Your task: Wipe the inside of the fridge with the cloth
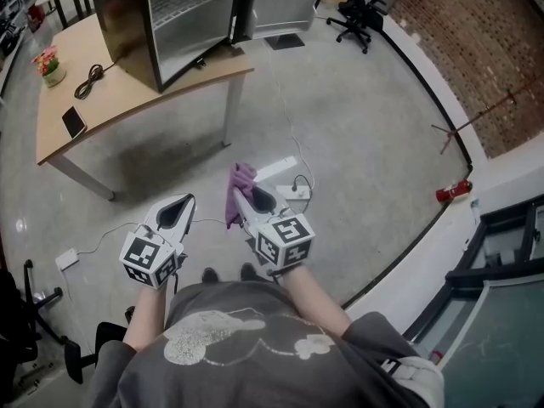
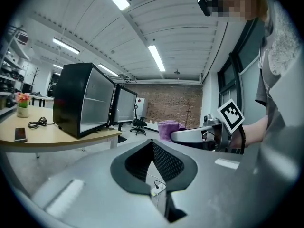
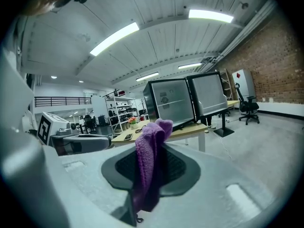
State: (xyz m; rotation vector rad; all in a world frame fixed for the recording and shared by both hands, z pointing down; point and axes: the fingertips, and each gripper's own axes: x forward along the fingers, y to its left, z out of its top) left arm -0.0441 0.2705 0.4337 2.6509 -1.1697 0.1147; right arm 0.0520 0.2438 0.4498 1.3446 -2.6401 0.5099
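You're standing in an open lab-cum-workshop: bare concrete floor (image 1: pixel 340 100), a brick wall (image 1: pixel 476 49) far right, strip lights (image 3: pixel 114 38) on a ribbed white ceiling, stocked shelving racks (image 3: pixel 116 109), a rolling office chair (image 1: pixel 357 15), and a wooden counter (image 1: pixel 110 92) carrying a small fridge (image 1: pixel 161 15).

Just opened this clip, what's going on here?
A person stands on the floor with a gripper in each hand. The right gripper has its fingers shut on a purple cloth. The left gripper is shut and empty. The fridge sits on a table some way ahead, with its door open. No wiping is under way.
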